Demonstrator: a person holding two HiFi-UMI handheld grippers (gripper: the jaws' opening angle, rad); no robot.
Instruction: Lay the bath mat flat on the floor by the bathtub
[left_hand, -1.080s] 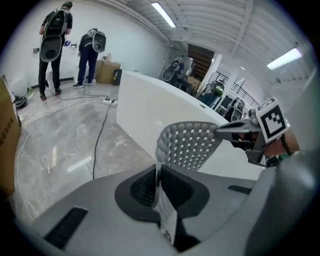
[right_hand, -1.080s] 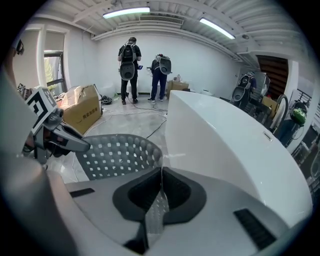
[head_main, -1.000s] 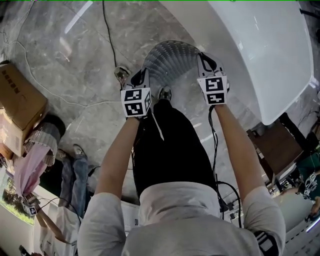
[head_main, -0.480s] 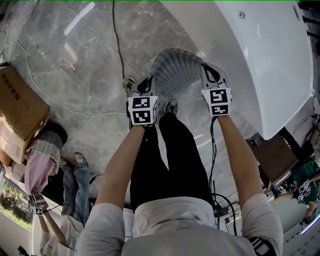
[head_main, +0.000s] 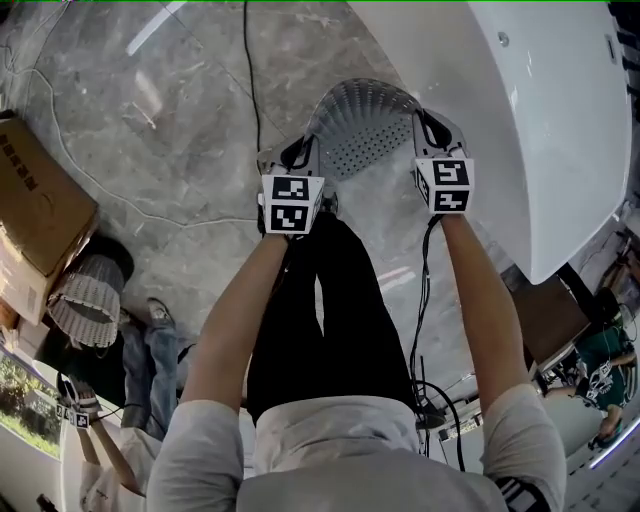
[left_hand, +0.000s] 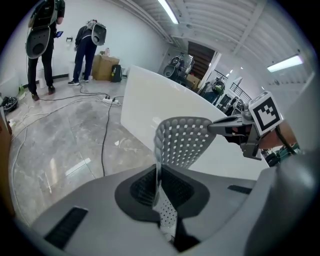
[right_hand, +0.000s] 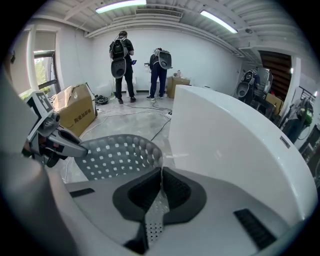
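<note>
Head view: left claw (head_main: 303, 152) and right claw (head_main: 430, 125) are out front at arm's length, each pinching one side of the bath mat (head_main: 362, 125). Mat is grey and perforated. It bows away from the claws in a dome, so it isn't flat. It hangs over the grey marble floor (head_main: 150, 140), with its right side just beside the white bathtub (head_main: 540, 130). Can't tell from here whether the far edge touches the floor. Holder's black trousers (head_main: 330, 310) are below the arms. Cardboard box (head_main: 35, 210) is well off to the left. A black cable (head_main: 250, 80) runs over the floor left of the mat.

Left claw view: jaws nearly together, clamped on the thin mat edge, which runs up between the pads. From there the sheet curls up and right to the right claw, which grips the opposite side. Tub wall is directly behind the mat. Two people (left_hand: 90, 47) stand far back, facing away.

Right claw view: jaws narrow, closed on the mat edge, with perforated sheet showing between the pads. Mat spans left to the left claw and is off the floor here. Tub rim is close on the right. Box sits beyond the mat on the left.
</note>
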